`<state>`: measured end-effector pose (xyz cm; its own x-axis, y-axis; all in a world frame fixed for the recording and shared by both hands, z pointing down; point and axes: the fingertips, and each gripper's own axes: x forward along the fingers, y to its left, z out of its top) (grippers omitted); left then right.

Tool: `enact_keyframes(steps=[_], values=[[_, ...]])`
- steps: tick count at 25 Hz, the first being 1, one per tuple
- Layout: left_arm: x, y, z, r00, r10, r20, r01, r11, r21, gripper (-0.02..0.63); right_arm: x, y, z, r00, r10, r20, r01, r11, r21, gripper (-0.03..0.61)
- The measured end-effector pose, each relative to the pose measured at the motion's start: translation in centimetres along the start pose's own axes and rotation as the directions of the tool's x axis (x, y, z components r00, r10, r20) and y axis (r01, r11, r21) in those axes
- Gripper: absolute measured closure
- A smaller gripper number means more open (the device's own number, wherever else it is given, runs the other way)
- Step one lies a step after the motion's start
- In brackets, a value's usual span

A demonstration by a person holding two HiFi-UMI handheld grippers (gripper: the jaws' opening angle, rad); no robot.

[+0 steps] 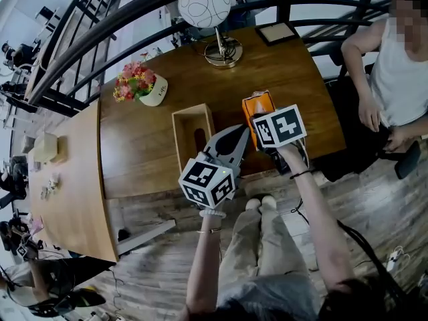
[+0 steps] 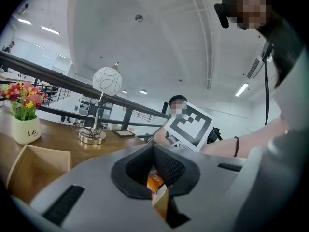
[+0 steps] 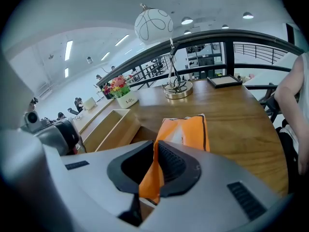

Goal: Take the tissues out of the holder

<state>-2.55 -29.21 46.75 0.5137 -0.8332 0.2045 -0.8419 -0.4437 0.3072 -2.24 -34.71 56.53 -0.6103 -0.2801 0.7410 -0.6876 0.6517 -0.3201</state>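
An orange tissue pack lies on the wooden table, outside and to the right of the open wooden holder. My right gripper is shut on the near edge of the pack's wrapper, which runs pinched between the pads. Just left of the pack, my left gripper points at the pack's near left end with its jaws shut. A sliver of orange shows low in its gap; no hold on the pack is visible. The holder looks empty.
A globe lamp on a metal base, a flower pot and a framed card stand at the table's far side. A person sits at the right end. A railing curves behind; a second table adjoins at the left.
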Motion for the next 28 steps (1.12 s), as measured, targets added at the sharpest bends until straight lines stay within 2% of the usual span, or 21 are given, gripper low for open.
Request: enact_keyframes(steps=[2, 4, 9, 11, 14, 19, 23, 28], values=[[-0.2, 0.0, 0.1, 1.000, -0.001, 0.004, 0.001, 1.000, -0.001, 0.606, -0.1, 0.1, 0.1, 1.000, 0.006, 0.014, -0.006, 1.000, 0.009, 0.557], [-0.3, 0.0, 0.3, 1.000, -0.001, 0.010, 0.001, 1.000, 0.000, 0.606, -0.4, 0.3, 0.5, 0.999, 0.027, 0.038, -0.028, 0.999, 0.029, 0.495], [-1.1, 0.2, 1.4, 0.999, 0.009, 0.036, -0.009, 1.000, 0.008, 0.606, -2.0, 0.7, 1.6, 0.993, 0.044, 0.111, -0.052, 0.996, 0.068, 0.494], [-1.6, 0.1, 2.2, 0.999, 0.013, 0.053, -0.013, 1.000, 0.015, 0.606, -3.1, 1.2, 2.0, 0.986, 0.084, 0.147, -0.098, 0.991, 0.090, 0.494], [-2.4, -0.5, 3.5, 0.998, 0.010, 0.069, -0.013, 0.999, 0.041, 0.606, -5.3, 3.4, 2.6, 0.960, 0.174, 0.217, -0.194, 0.978, 0.073, 0.495], [-3.9, -1.8, 5.8, 0.995, -0.007, 0.096, -0.003, 0.995, 0.104, 0.606, -9.3, 6.1, 4.2, 0.914, 0.236, 0.330, -0.255, 0.967, 0.013, 0.508], [-5.1, -2.8, 7.6, 0.993, -0.028, 0.118, 0.009, 0.987, 0.161, 0.606, -12.4, 7.6, 5.7, 0.875, 0.249, 0.416, -0.252, 0.967, -0.048, 0.544], [-6.0, -3.8, 9.1, 0.988, -0.052, 0.143, 0.021, 0.977, 0.213, 0.606, -15.1, 9.5, 6.7, 0.829, 0.275, 0.486, -0.235, 0.961, -0.144, 0.558]])
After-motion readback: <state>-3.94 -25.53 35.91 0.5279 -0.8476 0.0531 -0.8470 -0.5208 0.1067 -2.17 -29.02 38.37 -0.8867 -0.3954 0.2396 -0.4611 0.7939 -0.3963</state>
